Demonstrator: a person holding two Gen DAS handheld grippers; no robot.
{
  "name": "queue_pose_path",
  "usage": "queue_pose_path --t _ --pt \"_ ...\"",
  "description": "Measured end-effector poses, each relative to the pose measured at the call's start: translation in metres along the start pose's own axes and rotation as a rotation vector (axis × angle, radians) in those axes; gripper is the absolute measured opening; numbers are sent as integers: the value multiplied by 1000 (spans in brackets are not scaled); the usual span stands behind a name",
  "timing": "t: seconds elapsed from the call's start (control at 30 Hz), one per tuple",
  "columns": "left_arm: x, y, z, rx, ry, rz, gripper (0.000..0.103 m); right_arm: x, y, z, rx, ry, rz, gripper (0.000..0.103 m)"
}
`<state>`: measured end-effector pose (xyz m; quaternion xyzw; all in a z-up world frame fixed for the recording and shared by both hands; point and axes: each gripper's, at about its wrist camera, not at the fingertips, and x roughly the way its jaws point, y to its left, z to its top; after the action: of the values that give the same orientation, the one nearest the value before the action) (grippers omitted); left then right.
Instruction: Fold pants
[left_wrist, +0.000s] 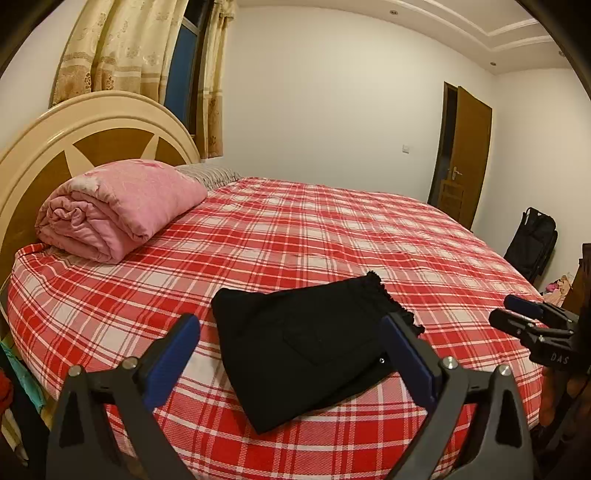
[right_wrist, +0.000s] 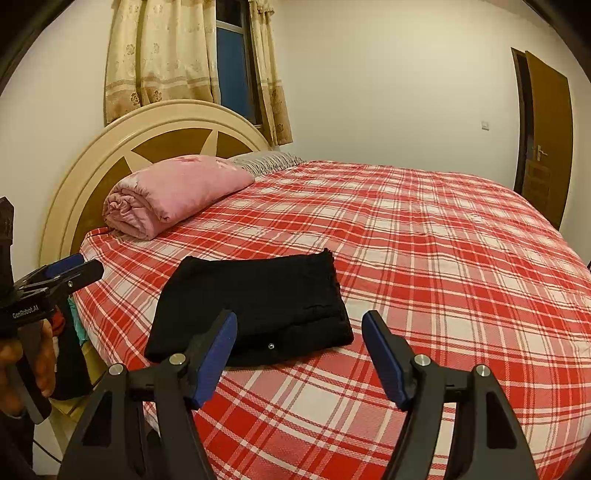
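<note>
The black pants (left_wrist: 303, 347) lie folded into a compact rectangle near the front edge of the bed (left_wrist: 332, 236), and show in the right wrist view (right_wrist: 255, 302) too. My left gripper (left_wrist: 291, 325) is open and empty, held above and in front of the pants. My right gripper (right_wrist: 299, 325) is open and empty, just to the right of the pants' near edge. It also shows at the right of the left wrist view (left_wrist: 498, 314). My left gripper shows at the left of the right wrist view (right_wrist: 85, 266).
The bed has a red and white plaid sheet (right_wrist: 443, 258). A rolled pink quilt (right_wrist: 173, 192) and a striped pillow (right_wrist: 266, 160) lie by the round headboard (right_wrist: 147, 140). A brown door (right_wrist: 546, 136) stands open at the right. A black bag (left_wrist: 532, 240) stands past the bed.
</note>
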<state>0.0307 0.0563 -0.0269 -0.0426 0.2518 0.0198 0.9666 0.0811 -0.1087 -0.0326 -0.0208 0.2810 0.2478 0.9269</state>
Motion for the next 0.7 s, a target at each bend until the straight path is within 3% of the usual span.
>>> queue_pose_path --t 0.7 --pt "1 -5 -3 15 14 -1 102 -7 1 -2 -3 -21 -5 71"
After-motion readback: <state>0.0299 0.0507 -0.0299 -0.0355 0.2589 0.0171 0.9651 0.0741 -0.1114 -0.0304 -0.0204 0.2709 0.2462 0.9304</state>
